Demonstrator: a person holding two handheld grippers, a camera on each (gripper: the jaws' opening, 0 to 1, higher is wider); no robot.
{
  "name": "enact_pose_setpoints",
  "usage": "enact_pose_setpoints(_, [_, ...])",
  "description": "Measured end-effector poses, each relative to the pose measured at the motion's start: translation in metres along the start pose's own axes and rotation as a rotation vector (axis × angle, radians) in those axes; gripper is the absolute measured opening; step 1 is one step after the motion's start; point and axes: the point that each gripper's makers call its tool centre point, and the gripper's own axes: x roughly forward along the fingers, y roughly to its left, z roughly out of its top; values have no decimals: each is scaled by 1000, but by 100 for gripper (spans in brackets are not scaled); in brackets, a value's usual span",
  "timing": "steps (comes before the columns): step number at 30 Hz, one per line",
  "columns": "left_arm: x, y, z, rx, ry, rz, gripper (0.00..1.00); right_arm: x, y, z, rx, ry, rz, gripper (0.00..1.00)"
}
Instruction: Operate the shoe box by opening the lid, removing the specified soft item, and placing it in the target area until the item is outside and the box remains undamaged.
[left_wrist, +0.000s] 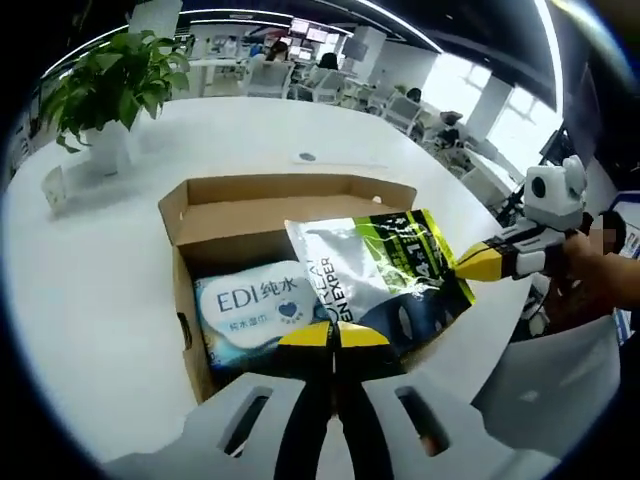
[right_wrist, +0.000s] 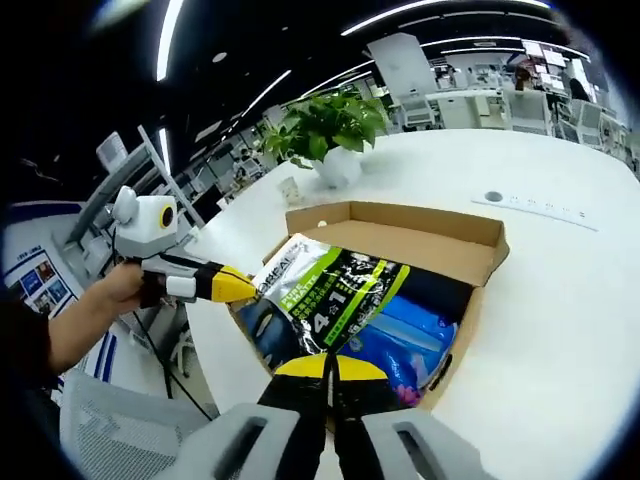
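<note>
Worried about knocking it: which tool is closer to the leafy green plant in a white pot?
Left, probably: left tool is at the brown cardboard box corner toward the plant; right tool sits farther back.

The black-and-green pouch (left_wrist: 385, 275) covers most of the shoe box (left_wrist: 260, 215) interior, so only part of the blue wipes pack (left_wrist: 250, 305) peeks out. The pouch's lower edge disappears behind the left hand-held gripper (left_wrist: 335, 335). Far office desks are too small and blurry to read.
</note>
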Motion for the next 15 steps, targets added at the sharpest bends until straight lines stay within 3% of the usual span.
enact_pose_setpoints(7, [7, -19, 10, -24, -24, -42, 0, -20, -13, 2, 24, -8, -19, 0])
enact_pose_setpoints(15, [20, -46, 13, -8, -13, -79, 0, -42, -30, -2, 54, -9, -41, 0])
